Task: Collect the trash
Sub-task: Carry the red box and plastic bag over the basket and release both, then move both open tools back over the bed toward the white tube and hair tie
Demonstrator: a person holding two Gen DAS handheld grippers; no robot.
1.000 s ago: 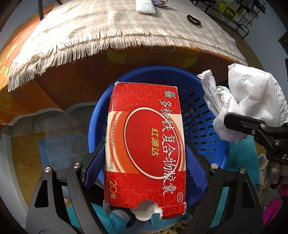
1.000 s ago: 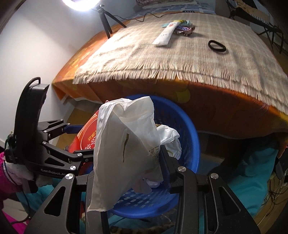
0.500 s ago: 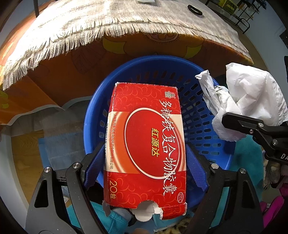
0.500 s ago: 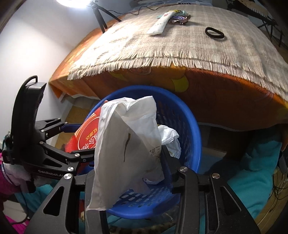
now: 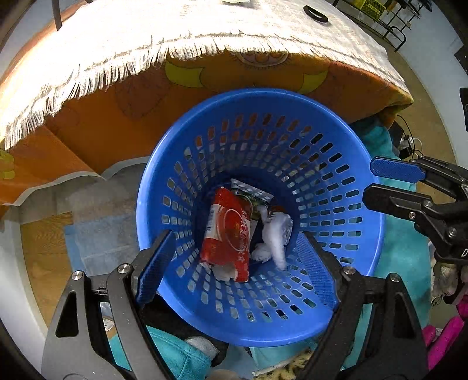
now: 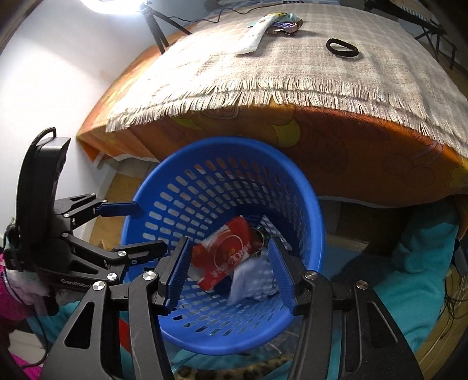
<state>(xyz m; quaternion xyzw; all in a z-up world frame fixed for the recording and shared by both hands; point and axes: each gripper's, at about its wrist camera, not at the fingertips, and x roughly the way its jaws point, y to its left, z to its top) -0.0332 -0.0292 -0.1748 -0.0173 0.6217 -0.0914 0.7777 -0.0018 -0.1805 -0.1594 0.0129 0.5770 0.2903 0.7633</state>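
A blue slotted basket (image 5: pixel 336 163) stands on the floor below the table edge; it also shows in the right wrist view (image 6: pixel 187 187). A red box (image 5: pixel 229 231) and a white plastic bag (image 5: pixel 276 236) lie at its bottom, beside a foil wrapper (image 5: pixel 248 190). The box (image 6: pixel 226 252) and bag (image 6: pixel 248 277) show in the right wrist view too. My left gripper (image 5: pixel 237 263) is open and empty above the basket's near rim. My right gripper (image 6: pixel 228 263) is open and empty above the basket; it shows at the right of the left wrist view (image 5: pixel 392 181).
A table with a fringed beige cloth (image 6: pixel 292 67) over an orange cover rises behind the basket. On it lie a white tube-shaped packet (image 6: pixel 256 35), a candy wrapper (image 6: pixel 285 26) and a black hair tie (image 6: pixel 342 48). Teal fabric (image 6: pixel 409 277) lies around the basket.
Both grippers opened. The red box dropped from the left gripper and the white bag from the right gripper into the basket. Both views tilted down toward the basket.
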